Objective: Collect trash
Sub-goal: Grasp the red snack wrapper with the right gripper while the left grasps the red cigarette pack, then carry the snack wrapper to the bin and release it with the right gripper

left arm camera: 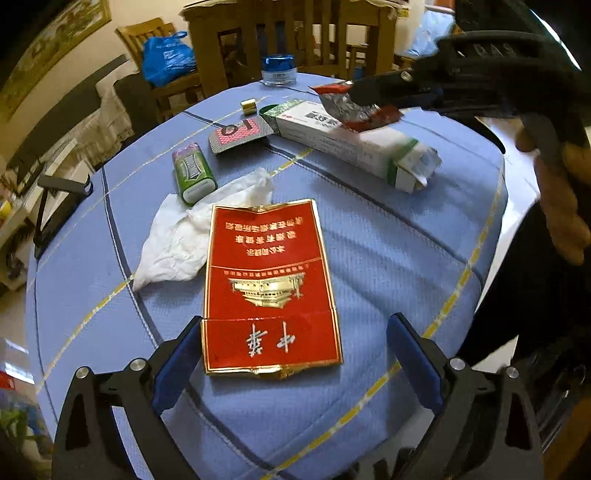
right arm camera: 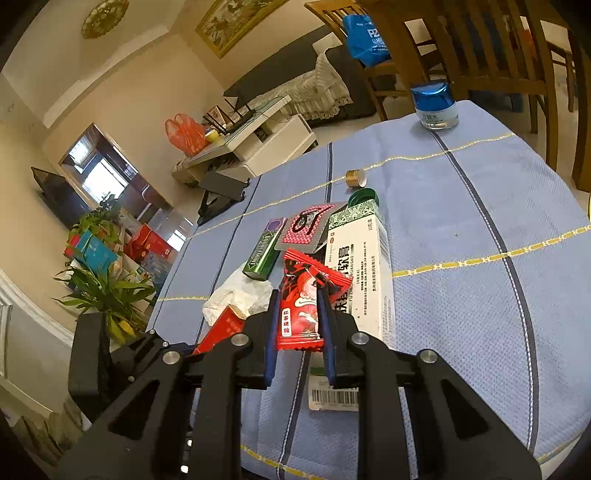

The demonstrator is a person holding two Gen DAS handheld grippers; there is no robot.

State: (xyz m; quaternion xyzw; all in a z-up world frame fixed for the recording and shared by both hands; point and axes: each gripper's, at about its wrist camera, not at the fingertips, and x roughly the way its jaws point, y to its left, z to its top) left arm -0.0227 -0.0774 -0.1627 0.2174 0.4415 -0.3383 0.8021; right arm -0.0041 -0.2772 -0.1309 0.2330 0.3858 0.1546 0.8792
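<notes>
A flattened red cigarette pack point(left arm camera: 269, 291) lies on the blue tablecloth point(left arm camera: 388, 258), its near end between the fingers of my open left gripper point(left arm camera: 295, 341). A crumpled white tissue point(left arm camera: 192, 236) lies just left of it. My right gripper point(right arm camera: 298, 295) is shut on a red snack wrapper point(right arm camera: 301, 306) and holds it above the long white and green box point(right arm camera: 364, 266). In the left wrist view the right gripper point(left arm camera: 354, 94) holds the wrapper point(left arm camera: 345, 107) over that box point(left arm camera: 347, 144).
A green gum pack point(left arm camera: 194, 173), a pink blister card point(left arm camera: 238, 134), a small gold cap point(left arm camera: 249, 106) and a blue-lidded jar point(left arm camera: 277, 70) lie farther back. Wooden chairs point(left arm camera: 280, 33) stand behind the table. A black stand point(right arm camera: 221, 195) sits at the table's left edge.
</notes>
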